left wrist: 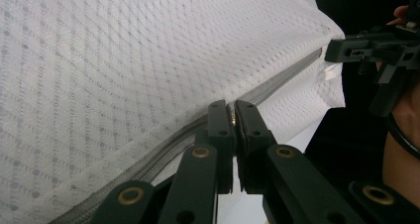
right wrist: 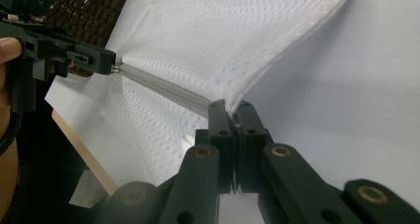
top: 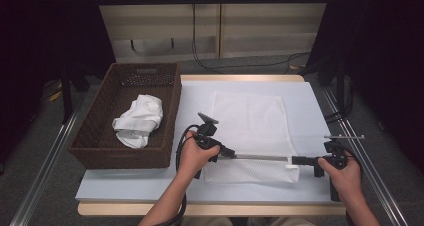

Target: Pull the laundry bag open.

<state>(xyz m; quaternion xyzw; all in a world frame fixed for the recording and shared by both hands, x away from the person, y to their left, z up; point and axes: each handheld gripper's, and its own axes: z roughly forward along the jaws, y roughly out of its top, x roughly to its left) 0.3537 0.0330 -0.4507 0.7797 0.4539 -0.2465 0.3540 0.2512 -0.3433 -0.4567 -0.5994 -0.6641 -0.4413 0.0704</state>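
Observation:
A white mesh bag (top: 248, 121) lies flat on the white table top (top: 310, 111), its near edge lifted and stretched between my two grippers. A grey zipper (top: 260, 157) runs taut along that edge. My left gripper (top: 233, 155) is shut on the zipper's metal pull (left wrist: 232, 116) at the left end. My right gripper (top: 295, 160) is shut on the bag's corner at the zipper's right end. In the left gripper view, the left gripper (left wrist: 232, 107) pinches the pull, with the mesh bag (left wrist: 124, 60) above it. In the right gripper view, the right gripper (right wrist: 230, 106) clamps the bag's hem (right wrist: 233, 30).
A brown wicker basket (top: 95, 136) stands at the table's left with a crumpled white cloth (top: 140, 120) inside. Cables trail on the floor beyond the table's far edge. Metal rails run along both sides of the table.

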